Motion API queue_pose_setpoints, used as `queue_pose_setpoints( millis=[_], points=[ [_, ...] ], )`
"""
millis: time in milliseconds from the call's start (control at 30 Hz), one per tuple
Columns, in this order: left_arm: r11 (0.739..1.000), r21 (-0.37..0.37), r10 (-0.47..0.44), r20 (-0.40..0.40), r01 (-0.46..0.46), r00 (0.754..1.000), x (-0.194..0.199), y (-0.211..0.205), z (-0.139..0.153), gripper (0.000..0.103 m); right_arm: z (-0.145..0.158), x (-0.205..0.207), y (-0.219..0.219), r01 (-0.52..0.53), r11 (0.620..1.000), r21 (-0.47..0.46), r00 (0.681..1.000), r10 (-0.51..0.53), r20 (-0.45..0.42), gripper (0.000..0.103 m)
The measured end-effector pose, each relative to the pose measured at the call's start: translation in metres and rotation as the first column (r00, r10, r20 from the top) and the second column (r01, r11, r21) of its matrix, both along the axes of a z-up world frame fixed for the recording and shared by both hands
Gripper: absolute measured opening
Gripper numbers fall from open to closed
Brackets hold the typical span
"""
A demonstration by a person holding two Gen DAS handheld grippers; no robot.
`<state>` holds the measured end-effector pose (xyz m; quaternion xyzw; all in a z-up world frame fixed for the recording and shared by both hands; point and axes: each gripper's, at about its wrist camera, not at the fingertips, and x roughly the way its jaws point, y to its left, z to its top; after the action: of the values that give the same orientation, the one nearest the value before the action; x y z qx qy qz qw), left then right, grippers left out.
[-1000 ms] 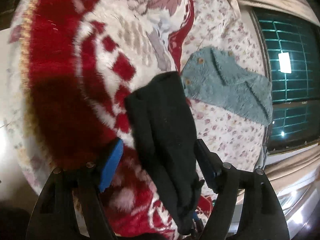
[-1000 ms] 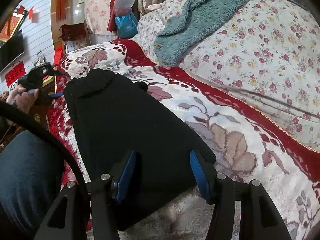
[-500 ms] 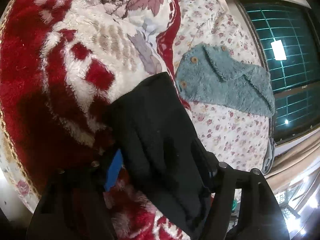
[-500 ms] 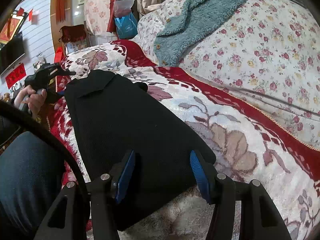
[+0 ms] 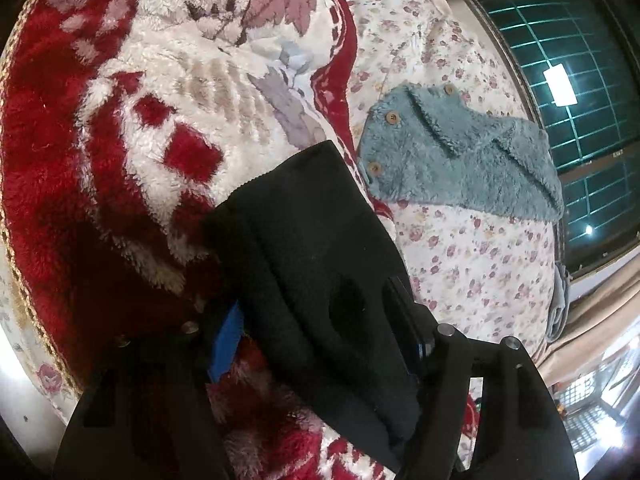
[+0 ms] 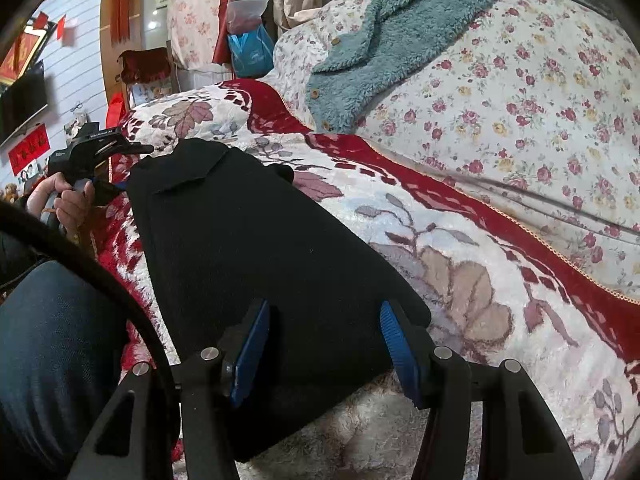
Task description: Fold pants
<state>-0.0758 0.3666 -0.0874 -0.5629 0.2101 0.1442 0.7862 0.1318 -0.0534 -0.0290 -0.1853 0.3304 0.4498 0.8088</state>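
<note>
The black pants [image 6: 248, 248] lie folded flat on a red and white fleece blanket [image 6: 460, 264] on the bed. In the left wrist view the pants' near end [image 5: 320, 272] lies between the fingers of my left gripper [image 5: 316, 332], whose jaws stand wide apart around the cloth. My right gripper [image 6: 324, 344] is open over the other end of the pants, its blue pads [image 6: 396, 340] apart and above the cloth. The left gripper also shows in the right wrist view [image 6: 96, 148], held by a hand at the pants' far end.
A teal fleece garment [image 6: 384, 48] lies on the floral quilt [image 6: 520, 112] behind the blanket. A window [image 5: 568, 80] with a grille is beyond the bed. The person's knee in blue trousers [image 6: 52, 352] is at the near left. Clutter stands by the far wall.
The left gripper has come closer over the pants' end, so the cloth fills more of its view. The right gripper and the pants have stayed still.
</note>
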Motion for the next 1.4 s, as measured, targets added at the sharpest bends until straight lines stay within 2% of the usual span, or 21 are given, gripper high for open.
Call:
queue_pose_setpoints(
  millis=[533, 667, 933, 1167, 1300, 1400],
  points=[
    [1.000, -0.003, 0.019, -0.038, -0.019, 0.999, 0.004, 0.001, 0.003, 0.066, 0.000, 0.000, 0.000, 0.001, 1.000, -0.004, 1.000, -0.001, 0.010, 0.055],
    [0.999, 0.038, 0.023, -0.071, -0.020, 0.997, 0.009, -0.004, 0.006, 0.066, 0.001, 0.000, 0.000, 0.006, 1.000, -0.010, 1.000, -0.006, 0.026, 0.056],
    [0.992, 0.119, -0.026, -0.125, 0.041, 0.992, 0.017, -0.009, 0.009, 0.066, 0.001, 0.001, -0.001, 0.006, 1.000, -0.010, 1.000, -0.005, 0.026, 0.058],
    [0.969, 0.232, -0.036, -0.187, 0.080, 0.982, 0.024, -0.021, 0.013, 0.067, 0.001, 0.000, -0.001, 0.005, 1.000, -0.009, 1.000, -0.004, 0.026, 0.058],
    [0.943, 0.311, -0.043, -0.227, 0.114, 0.973, 0.029, -0.032, 0.015, 0.069, 0.001, 0.000, -0.001, 0.005, 1.000, -0.009, 1.000, -0.005, 0.026, 0.058],
    [0.933, 0.334, -0.053, -0.234, 0.131, 0.971, 0.031, -0.034, 0.015, 0.071, 0.001, 0.001, -0.001, 0.005, 1.000, -0.008, 1.000, -0.005, 0.025, 0.058]
  ],
)
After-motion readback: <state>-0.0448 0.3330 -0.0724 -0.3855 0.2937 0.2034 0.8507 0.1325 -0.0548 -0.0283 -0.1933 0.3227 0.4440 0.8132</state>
